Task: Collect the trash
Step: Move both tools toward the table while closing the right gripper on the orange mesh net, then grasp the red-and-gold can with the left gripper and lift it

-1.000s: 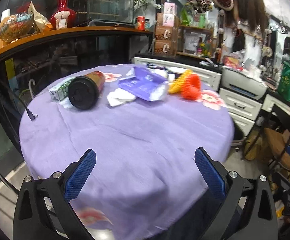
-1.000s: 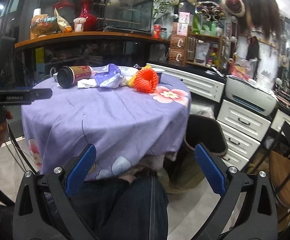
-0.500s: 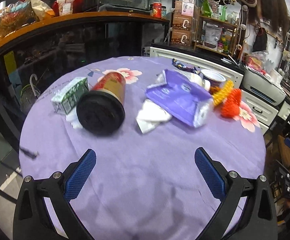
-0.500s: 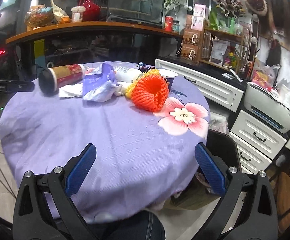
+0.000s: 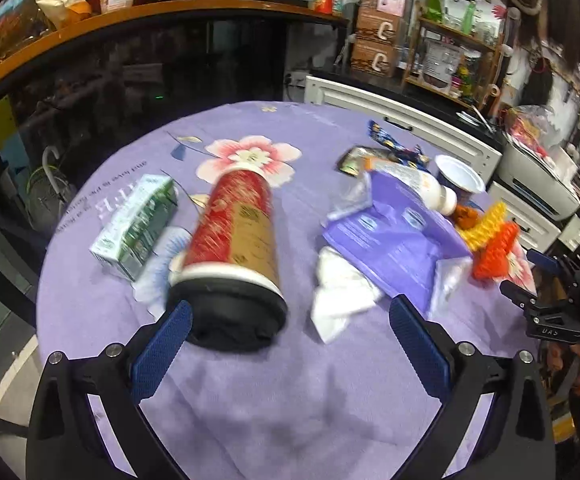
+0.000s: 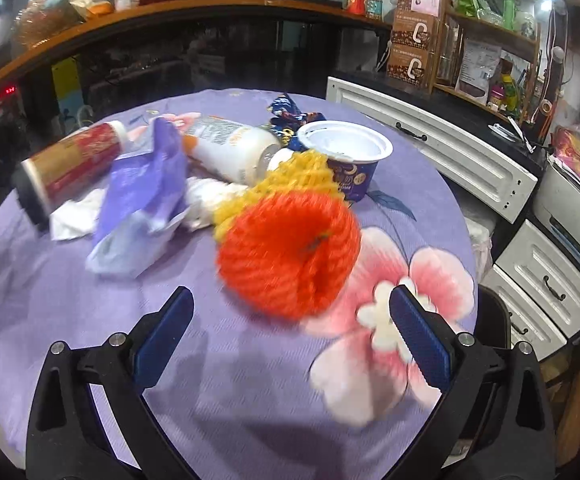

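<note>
Trash lies on a round table with a purple flowered cloth. In the left wrist view my left gripper is open, right in front of a red paper cup with a black lid lying on its side; its left finger is beside the lid. A green carton, white tissue and a purple wrapper lie around it. In the right wrist view my right gripper is open, just short of an orange foam net, with a yellow net, a white bottle and a yoghurt cup behind.
A dark counter with an orange top curves behind the table. White drawers and a printer stand to the right. A dark bin rim shows past the table's right edge. The right gripper's body shows at the left view's right edge.
Both grippers have moved forward over the table toward the trash: the left up to the lying cup, the right up to the orange net. Both stayed open.
</note>
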